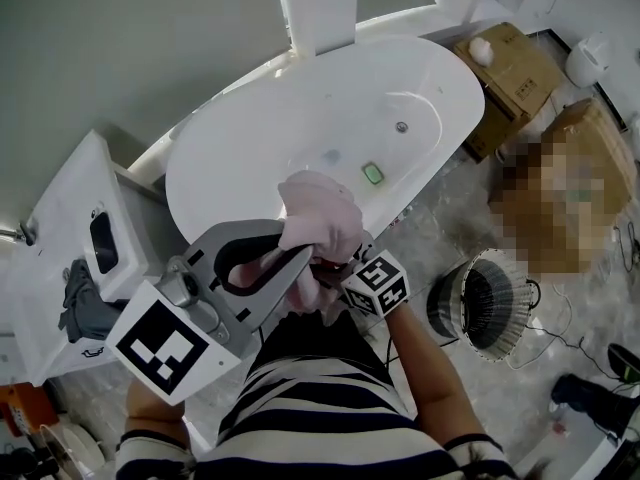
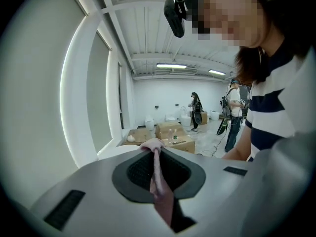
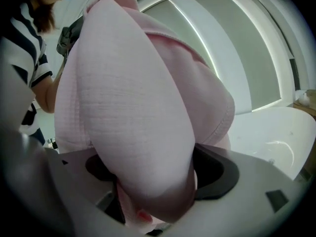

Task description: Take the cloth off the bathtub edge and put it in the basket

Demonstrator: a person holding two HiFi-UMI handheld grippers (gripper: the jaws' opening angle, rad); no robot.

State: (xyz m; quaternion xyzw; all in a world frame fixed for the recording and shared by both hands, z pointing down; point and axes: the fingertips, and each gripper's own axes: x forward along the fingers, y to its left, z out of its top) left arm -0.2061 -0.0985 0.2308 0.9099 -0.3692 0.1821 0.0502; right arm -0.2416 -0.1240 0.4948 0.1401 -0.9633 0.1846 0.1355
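Observation:
A pink cloth (image 1: 322, 216) hangs bunched in the air over the near rim of the white bathtub (image 1: 250, 158). My left gripper (image 1: 292, 256) reaches in from the lower left and is shut on a fold of the cloth (image 2: 155, 147), which runs as a thin strip between the closed jaws (image 2: 157, 169). My right gripper (image 1: 338, 270) sits just right of it, mostly under the cloth, with its marker cube showing. In the right gripper view the cloth (image 3: 138, 102) bulges over and between the wide-open jaws (image 3: 153, 186) and hides their tips. A round wire basket (image 1: 492, 303) stands on the floor to the right.
A small green object (image 1: 373, 174) lies inside the tub near the drain. A white cabinet (image 1: 75, 228) stands at the left, cardboard boxes (image 1: 512, 68) beyond the tub's right end, and cables (image 1: 560, 338) trail on the floor by the basket. People stand far off (image 2: 196, 111).

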